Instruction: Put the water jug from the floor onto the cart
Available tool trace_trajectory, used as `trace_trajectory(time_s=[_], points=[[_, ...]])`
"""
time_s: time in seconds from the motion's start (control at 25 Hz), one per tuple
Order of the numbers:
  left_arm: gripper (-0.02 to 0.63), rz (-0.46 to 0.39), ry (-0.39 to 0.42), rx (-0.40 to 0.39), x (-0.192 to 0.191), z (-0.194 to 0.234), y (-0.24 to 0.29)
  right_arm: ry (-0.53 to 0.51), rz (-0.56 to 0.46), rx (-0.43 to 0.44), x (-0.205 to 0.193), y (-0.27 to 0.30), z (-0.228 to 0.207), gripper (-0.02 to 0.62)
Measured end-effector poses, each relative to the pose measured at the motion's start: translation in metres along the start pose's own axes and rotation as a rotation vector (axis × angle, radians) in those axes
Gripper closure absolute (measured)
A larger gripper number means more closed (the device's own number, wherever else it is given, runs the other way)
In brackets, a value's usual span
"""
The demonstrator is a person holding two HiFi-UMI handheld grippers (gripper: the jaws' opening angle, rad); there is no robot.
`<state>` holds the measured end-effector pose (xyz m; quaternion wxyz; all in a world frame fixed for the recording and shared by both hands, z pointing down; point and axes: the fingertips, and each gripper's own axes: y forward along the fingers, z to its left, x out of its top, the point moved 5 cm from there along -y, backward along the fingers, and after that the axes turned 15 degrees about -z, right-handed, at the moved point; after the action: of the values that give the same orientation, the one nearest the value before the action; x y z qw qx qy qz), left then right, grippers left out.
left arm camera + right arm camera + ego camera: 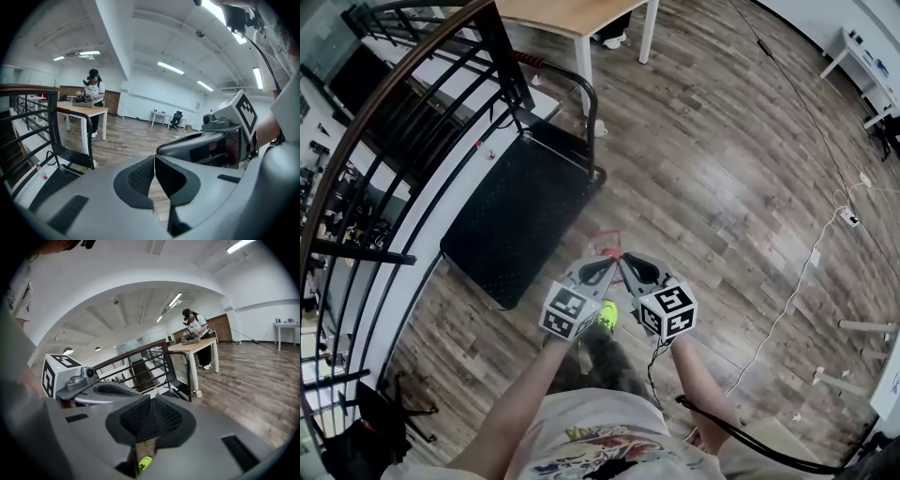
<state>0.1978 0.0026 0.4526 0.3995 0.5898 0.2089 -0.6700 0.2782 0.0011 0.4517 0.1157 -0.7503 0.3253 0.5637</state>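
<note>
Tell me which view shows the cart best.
The head view: the cart shows nearly whole from above, black deck and push handle. The left gripper view catches only its handle and a deck corner at the left edge; the right gripper view, just the handle and a sliver of deck.

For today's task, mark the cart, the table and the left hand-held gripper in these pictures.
cart (520,216), head view, middle of its black deck.
table (572,14), head view, on its wooden top.
left hand-held gripper (154,164), left gripper view, where its shut jaws meet.
</note>
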Motion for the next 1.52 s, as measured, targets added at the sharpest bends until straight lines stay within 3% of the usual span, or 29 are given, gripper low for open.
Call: trace_trajectory(time_s=[0.36, 0.8, 1.12, 1.52], points=[[0.592, 0.056, 0.024, 0.031, -0.051, 0.031, 0.028, 0.012, 0.044, 0.002, -0.048, 0.032, -0.037, 0.565], [0.592, 0.092, 0.018, 0.050, -0.127, 0.078, 0.069, -0.020, 0.105, -0.061, -0.119, 0.077, -0.087, 0.563], [0.592, 0.087, 0.016, 0.084, -0.188, 0.106, 0.075, -0.006, 0.133, -0.093, -0.178, 0.104, -0.106, 0.512], [0.583, 0.083, -0.012, 0.139, -0.252, 0.143, 0.090, -0.025, 0.127, -0.146, -0.232, 0.140, -0.131, 0.506]])
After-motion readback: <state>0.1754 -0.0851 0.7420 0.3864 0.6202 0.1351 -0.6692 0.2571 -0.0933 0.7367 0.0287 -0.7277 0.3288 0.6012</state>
